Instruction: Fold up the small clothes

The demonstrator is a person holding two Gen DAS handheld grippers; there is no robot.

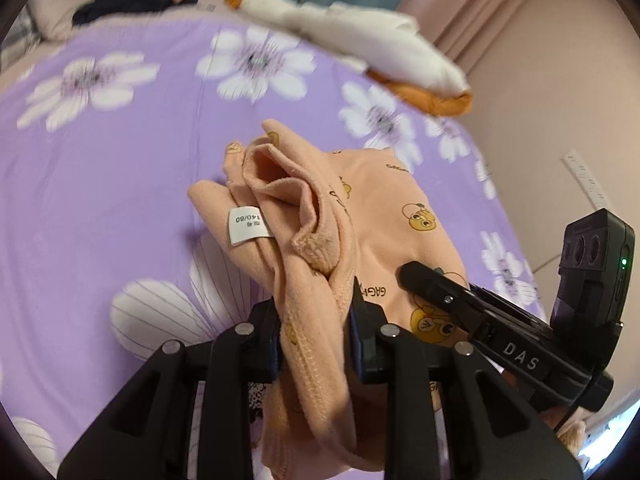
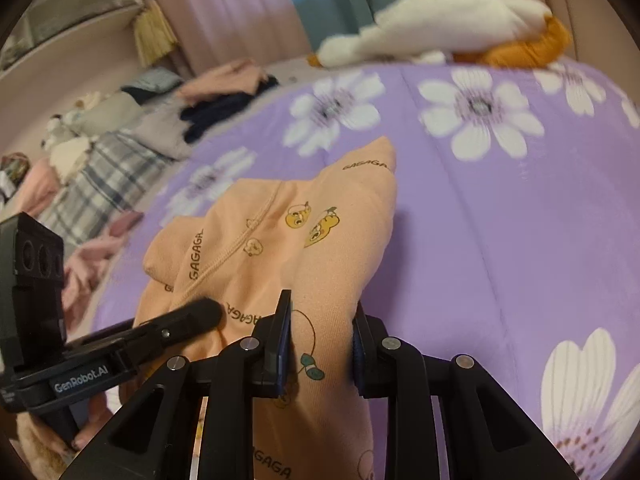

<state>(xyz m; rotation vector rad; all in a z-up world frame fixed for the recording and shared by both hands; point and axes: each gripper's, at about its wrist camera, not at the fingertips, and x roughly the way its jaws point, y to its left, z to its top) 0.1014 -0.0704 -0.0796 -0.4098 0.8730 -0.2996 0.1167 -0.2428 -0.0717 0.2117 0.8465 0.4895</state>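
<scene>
Peach garment [image 1: 372, 216] with cartoon print, on the purple flowered bed [image 1: 120, 152], bunched and partly lifted. Soft, light, limp knit by the look of it; likely to sag and slide wherever unsupported, no risk of breakage. Best taken at the ribbed edges or the seams, where cloth is thicker and bites well. Left gripper [image 1: 316, 320] closed on a ribbed band of the garment, cloth pinched between the fingers and trailing below them. Right gripper [image 2: 320, 344] likewise clamped on a fold of the same garment [image 2: 280, 240], just beside the left tool. Long axis running away ahead of both pairs of fingers, toward the white plush toy [image 2: 440, 24] at the far edge of the bed. Size label [image 1: 248, 226] ahead-left of the left fingers.
</scene>
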